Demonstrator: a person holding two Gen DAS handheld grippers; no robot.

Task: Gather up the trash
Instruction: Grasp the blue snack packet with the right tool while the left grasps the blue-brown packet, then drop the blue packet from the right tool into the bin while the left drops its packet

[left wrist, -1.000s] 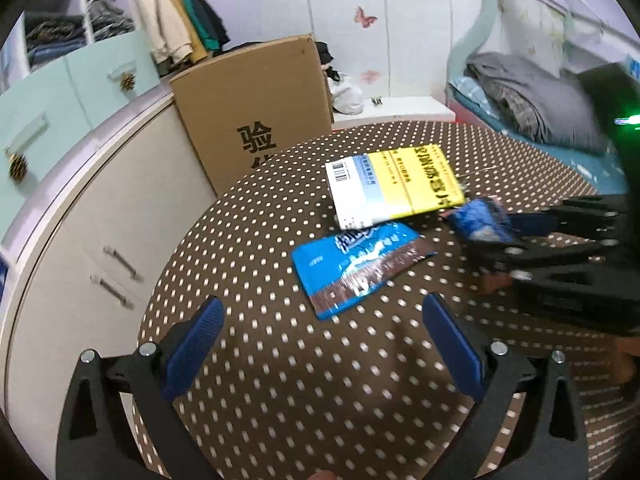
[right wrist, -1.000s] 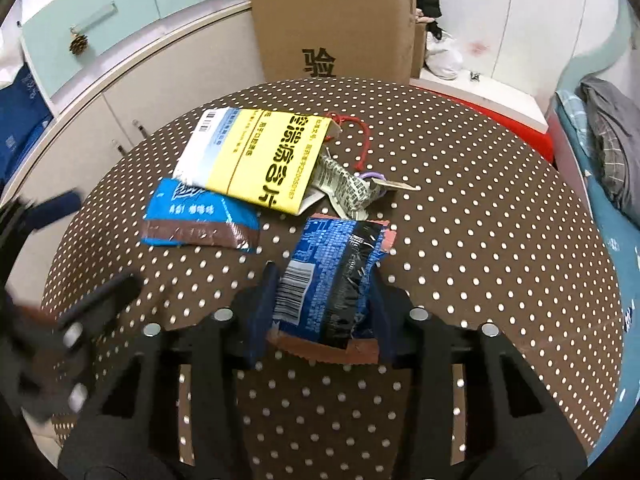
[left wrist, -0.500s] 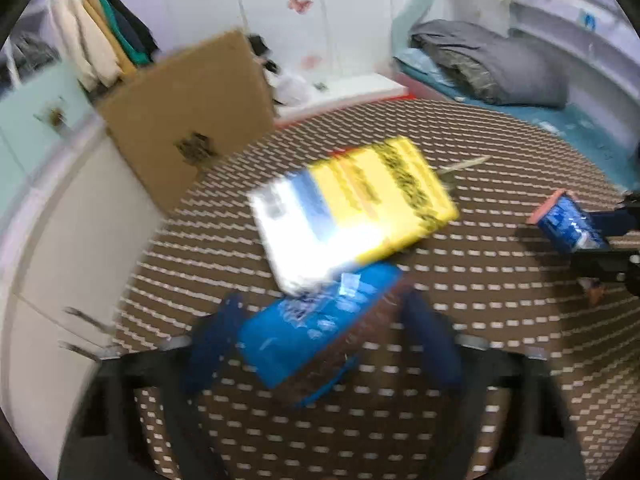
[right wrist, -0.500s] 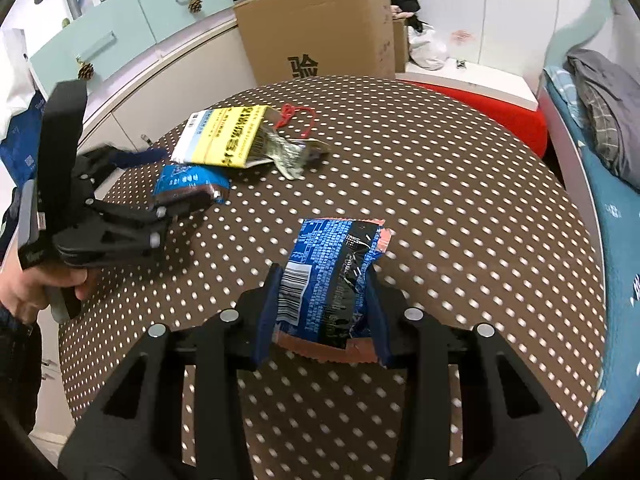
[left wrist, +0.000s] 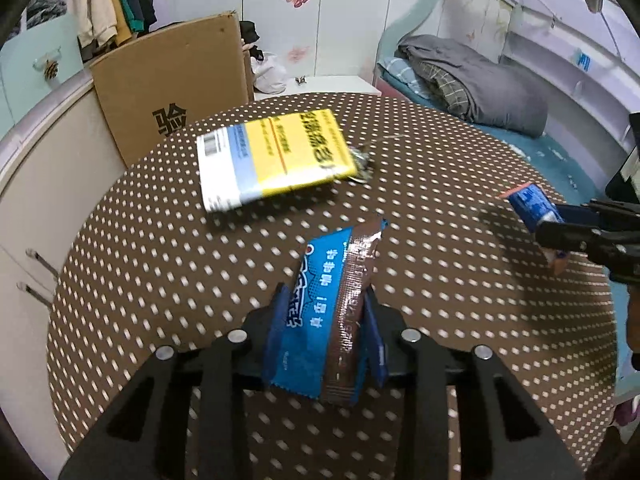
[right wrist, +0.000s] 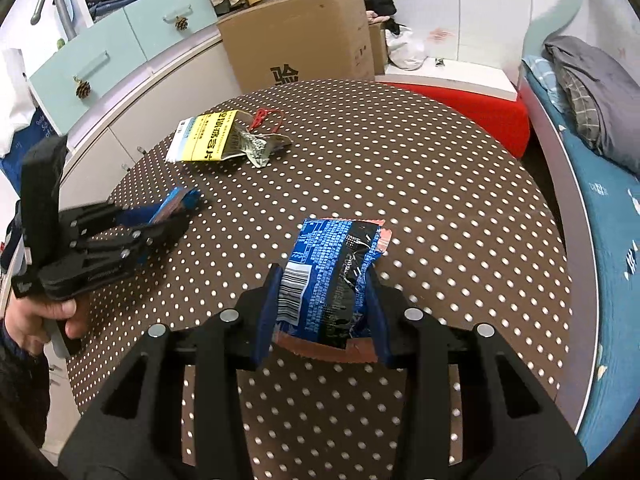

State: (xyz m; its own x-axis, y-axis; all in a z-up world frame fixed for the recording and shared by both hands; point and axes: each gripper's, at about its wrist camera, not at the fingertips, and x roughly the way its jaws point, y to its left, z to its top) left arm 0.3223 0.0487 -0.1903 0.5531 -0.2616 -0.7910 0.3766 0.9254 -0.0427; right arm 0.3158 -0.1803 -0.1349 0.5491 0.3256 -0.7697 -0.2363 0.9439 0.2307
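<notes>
Left gripper point(left wrist: 325, 322): jaws pinching the blue-and-brown wrapper point(left wrist: 326, 312) at its lower part; the wrapper's upper end sticks out ahead of the jaws, lifted off the polka-dot tabletop point(left wrist: 160, 264). In the right wrist view this gripper point(right wrist: 176, 210) shows at the left, the wrapper's tip poking past the jaws.

Ahead of the left jaws and slightly left, well apart: yellow-and-white packet point(left wrist: 274, 158), flat on the tabletop. A crumpled silvery wrapper point(left wrist: 362, 166) lies touching its right edge. A red string point(right wrist: 266, 118) lies just behind the packet.

Beyond the tabletop's far left edge: cardboard box point(left wrist: 172, 88).

Right gripper point(right wrist: 322, 314): jaws pinching the dark blue snack bag point(right wrist: 328, 276), barcode side toward the left jaw, its top end projecting forward above the tabletop.
</notes>
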